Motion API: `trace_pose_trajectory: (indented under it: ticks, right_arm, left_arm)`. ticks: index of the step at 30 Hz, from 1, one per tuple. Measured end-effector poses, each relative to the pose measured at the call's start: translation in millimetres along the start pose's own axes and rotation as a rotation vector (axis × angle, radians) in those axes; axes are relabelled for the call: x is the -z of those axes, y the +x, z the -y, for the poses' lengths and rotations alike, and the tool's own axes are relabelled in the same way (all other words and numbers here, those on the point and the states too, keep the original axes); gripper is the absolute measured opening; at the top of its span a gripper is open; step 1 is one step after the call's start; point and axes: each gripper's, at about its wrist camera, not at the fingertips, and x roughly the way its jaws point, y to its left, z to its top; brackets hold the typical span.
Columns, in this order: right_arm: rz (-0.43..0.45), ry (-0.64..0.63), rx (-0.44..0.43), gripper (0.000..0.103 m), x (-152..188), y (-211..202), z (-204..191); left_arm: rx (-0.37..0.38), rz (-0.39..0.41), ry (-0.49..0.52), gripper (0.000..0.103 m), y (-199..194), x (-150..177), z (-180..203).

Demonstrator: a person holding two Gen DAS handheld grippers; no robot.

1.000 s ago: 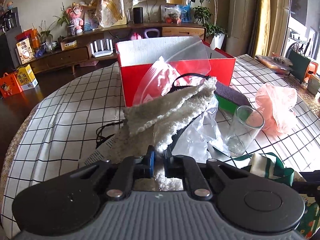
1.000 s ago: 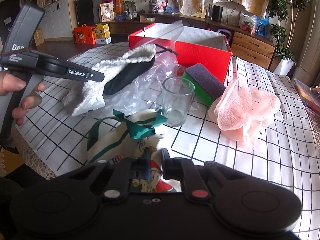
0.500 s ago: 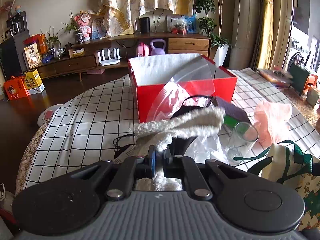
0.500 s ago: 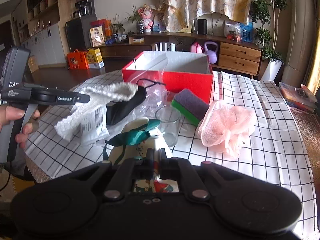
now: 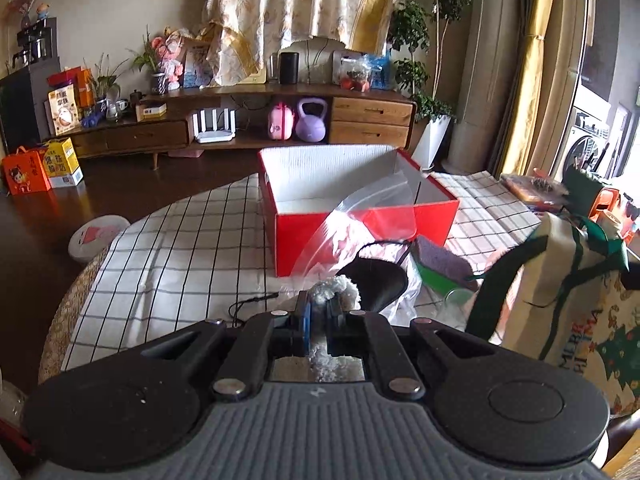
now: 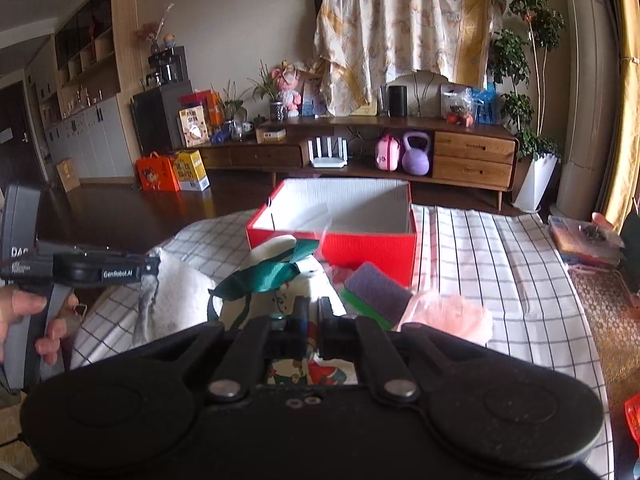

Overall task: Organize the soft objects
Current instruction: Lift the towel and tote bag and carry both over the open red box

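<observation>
My left gripper (image 5: pixel 318 308) is shut on a fluffy white cloth (image 5: pixel 335 289) and holds it above the table; the cloth hangs below it in the right wrist view (image 6: pixel 176 292). My right gripper (image 6: pixel 313 307) is shut on a cream tote bag with green straps (image 6: pixel 276 276), lifted off the table; the bag shows at the right of the left wrist view (image 5: pixel 576 304). An open red box (image 5: pixel 360 204) with a white inside stands behind on the checked tablecloth (image 5: pixel 180 240); it also shows in the right wrist view (image 6: pixel 340 220).
A clear plastic bag (image 5: pixel 360 224) leans on the box front, with a black sleep mask (image 5: pixel 376 280) below. A purple and green sponge (image 6: pixel 376 288) and a pink mesh puff (image 6: pixel 452 316) lie right of the bag. A wooden sideboard (image 6: pixel 360 152) stands across the room.
Both grippers have risen. The white cloth has come up off the table in the left gripper. The tote bag has lifted in the right gripper and now hides the glass.
</observation>
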Motion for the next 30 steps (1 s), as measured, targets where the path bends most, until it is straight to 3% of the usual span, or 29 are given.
trace_pose_trajectory:
  ticks: [14,30]
  right_arm:
    - [0.047,0.025,0.036,0.003,-75,29,16]
    - [0.103,-0.017,0.152,0.003,-156,99,39]
  left_arm:
    - [0.053,0.062,0.070,0.007,-11,-71,11]
    - [0.040,0.097,0.116,0.007,41,-164,17]
